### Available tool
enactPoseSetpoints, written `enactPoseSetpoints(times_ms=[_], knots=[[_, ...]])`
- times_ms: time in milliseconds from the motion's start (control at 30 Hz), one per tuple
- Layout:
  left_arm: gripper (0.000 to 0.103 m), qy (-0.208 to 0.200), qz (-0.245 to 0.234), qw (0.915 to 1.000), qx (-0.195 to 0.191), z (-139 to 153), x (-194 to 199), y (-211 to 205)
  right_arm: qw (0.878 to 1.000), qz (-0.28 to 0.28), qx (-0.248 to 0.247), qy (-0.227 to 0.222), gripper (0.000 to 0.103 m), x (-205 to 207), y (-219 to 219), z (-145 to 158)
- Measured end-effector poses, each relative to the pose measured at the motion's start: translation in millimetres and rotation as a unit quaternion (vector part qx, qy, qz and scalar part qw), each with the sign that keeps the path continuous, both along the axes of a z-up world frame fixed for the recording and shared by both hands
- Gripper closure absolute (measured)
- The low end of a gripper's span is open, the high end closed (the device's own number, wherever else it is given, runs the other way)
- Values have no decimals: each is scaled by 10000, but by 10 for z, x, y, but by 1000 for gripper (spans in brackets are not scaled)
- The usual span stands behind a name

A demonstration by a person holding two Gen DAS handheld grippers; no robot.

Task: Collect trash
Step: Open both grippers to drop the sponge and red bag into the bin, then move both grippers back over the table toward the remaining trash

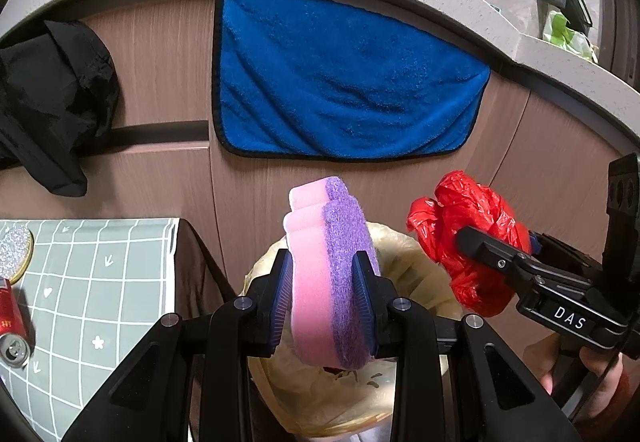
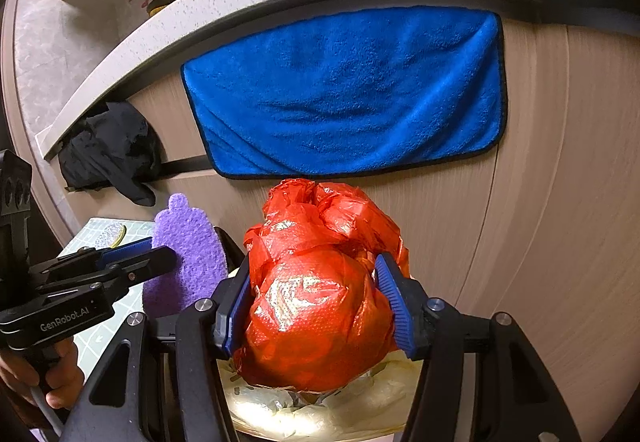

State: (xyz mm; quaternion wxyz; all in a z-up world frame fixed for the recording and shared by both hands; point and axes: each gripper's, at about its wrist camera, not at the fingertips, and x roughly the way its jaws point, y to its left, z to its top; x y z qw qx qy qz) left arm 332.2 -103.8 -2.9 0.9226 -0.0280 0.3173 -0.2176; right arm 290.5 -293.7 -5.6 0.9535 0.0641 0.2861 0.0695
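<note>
Pink and purple: a sponge [image 1: 326, 274] sitting clamped between the blue pads of the left gripper [image 1: 326, 302] at 6 o'clock in the left wrist view, jaws partway closed and pressing its sides. Hanging just above the mouth of a bin [image 1: 408, 254] lined with a pale bag. At 3 o'clock, showing the right gripper [image 1: 472, 238] holding a crumpled red bag [image 1: 460, 226]. At 12 o'clock, hanging on the cabinet, a blue towel [image 1: 344, 81]; at 8 o'clock, lying on a checked cloth [image 1: 100, 282], a red can [image 1: 10, 326].

Moving to the right wrist view: red bag [image 2: 316, 306] filling the centre, gripped by wide-spread jaws of the right gripper [image 2: 316, 306], hovering over the bin [image 2: 320, 410] at 6 o'clock. At 9 o'clock, showing the left gripper [image 2: 160, 262] with the sponge [image 2: 188, 254]. Blue towel [image 2: 348, 93] at 12 o'clock.
</note>
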Motion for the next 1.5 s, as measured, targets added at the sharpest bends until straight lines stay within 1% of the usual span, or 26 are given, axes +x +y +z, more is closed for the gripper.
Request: enactPoseSetpoints(times_ms=[167, 200, 267, 333, 400, 567, 700, 800, 900, 933, 1033, 1100, 1300, 1333, 1500], knots=[[65, 173, -170, 9991, -358, -38, 101, 49, 9999, -33, 140, -2, 42, 41, -39, -23], [62, 216, -193, 9988, -389, -42, 122, 60, 9998, -53, 187, -41, 40, 31, -58, -22], [59, 176, -102, 9990, -388, -30, 126, 86, 9994, -53, 318, -111, 40, 9, -84, -13], [58, 112, -7, 9992, -394, 1, 119, 129, 9988, 35, 473, -152, 39, -6, -101, 3], [58, 114, 42, 9993, -366, 31, 110, 171, 9989, 65, 459, -110, 39, -18, -82, 29], [58, 69, 339, 9993, -152, 94, 2, 391, 9998, 70, 122, -159, 39, -90, 77, 114], [58, 16, 659, 9978, -1, 110, -159, 697, 9993, 225, 70, -274, 39, -152, 260, 204], [58, -35, 1028, 9947, 21, 150, -305, 1072, 9981, 445, 141, -391, 40, -178, 450, 285], [58, -69, 1493, 9887, -79, 206, -453, 1534, 9961, 721, 231, -464, 40, -169, 682, 369], [58, -80, 1586, 9873, -94, 214, -485, 1631, 9954, 792, 237, -489, 40, -168, 759, 392], [58, -130, 2018, 9792, -155, 239, -630, 2063, 9926, 1050, 225, -559, 40, -149, 1064, 457], [58, -128, 2225, 9746, -207, 236, -720, 2315, 9908, 1199, 228, -584, 40, -163, 1224, 482], [58, -88, 2815, 9589, -355, 126, -1015, 2987, 9839, 1718, 140, -464, 40, -159, 1793, 470], [58, -68, 2936, 9551, -386, 89, -1090, 3113, 9829, 1782, 118, -442, 40, -170, 1869, 459], [58, -13, 3322, 9424, -397, -66, -1303, 3451, 9789, 2020, 48, -315, 40, -214, 2198, 370]])
